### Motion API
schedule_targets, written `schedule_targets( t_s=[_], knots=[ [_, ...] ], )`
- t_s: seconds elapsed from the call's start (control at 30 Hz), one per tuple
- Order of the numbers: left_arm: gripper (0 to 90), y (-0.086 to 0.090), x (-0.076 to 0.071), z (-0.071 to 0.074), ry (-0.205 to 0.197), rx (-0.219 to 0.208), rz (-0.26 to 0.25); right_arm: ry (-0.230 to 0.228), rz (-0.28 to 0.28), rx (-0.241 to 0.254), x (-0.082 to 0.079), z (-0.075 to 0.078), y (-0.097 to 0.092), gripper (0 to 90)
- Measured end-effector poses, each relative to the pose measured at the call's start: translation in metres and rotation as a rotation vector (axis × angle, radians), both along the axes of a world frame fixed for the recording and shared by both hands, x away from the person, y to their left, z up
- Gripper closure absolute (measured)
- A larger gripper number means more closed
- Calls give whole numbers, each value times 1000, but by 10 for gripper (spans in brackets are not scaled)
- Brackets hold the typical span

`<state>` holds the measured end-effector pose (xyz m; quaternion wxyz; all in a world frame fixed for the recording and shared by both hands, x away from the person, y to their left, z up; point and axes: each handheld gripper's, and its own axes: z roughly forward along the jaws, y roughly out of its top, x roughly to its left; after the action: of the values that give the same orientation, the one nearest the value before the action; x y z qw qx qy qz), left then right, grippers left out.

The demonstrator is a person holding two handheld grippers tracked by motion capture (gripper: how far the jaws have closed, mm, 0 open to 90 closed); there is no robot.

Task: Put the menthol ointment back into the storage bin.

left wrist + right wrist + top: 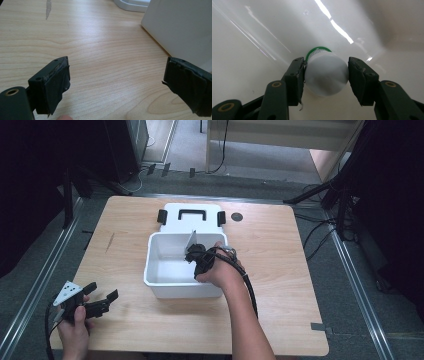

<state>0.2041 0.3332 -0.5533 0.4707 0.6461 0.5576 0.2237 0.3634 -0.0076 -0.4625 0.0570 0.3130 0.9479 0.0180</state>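
Right gripper, frame centre: my jaws clamp a white bottle inside the bin, seemingly to place or lift it. Left gripper, lower left: wide, empty, parked.

Beyond my right claw a white lid with a black handle lies flat on the wooden table, a small dark disc farther right.

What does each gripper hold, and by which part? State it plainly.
Right gripper clamps a small white bottle by its body sides, inside the white bin. Left gripper holds nothing.
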Motion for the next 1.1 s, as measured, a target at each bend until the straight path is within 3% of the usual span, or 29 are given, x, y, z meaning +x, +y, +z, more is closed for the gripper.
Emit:
schedule_targets(
  t_s=[0.17, 0.27, 0.5, 0.67, 1.1],
  knots=[
    [76, 0, 1, 0, -1, -5, 2, -25, -9, 30, 0, 9, -2, 433],
    [76, 0, 1, 0, 1, -4, 2, -17, -15, 44, -1, 13, -4, 404],
    [76, 0, 1, 0, 0, -5, 1, -60, -62, 116, -6, 42, -22, 331],
    [76, 0, 1, 0, -1, -2, 1, -89, -63, 157, -12, 62, -33, 275],
    [76, -1, 1, 0, 1, 5, 0, -140, -112, 162, -25, 89, -72, 193]
  ],
)
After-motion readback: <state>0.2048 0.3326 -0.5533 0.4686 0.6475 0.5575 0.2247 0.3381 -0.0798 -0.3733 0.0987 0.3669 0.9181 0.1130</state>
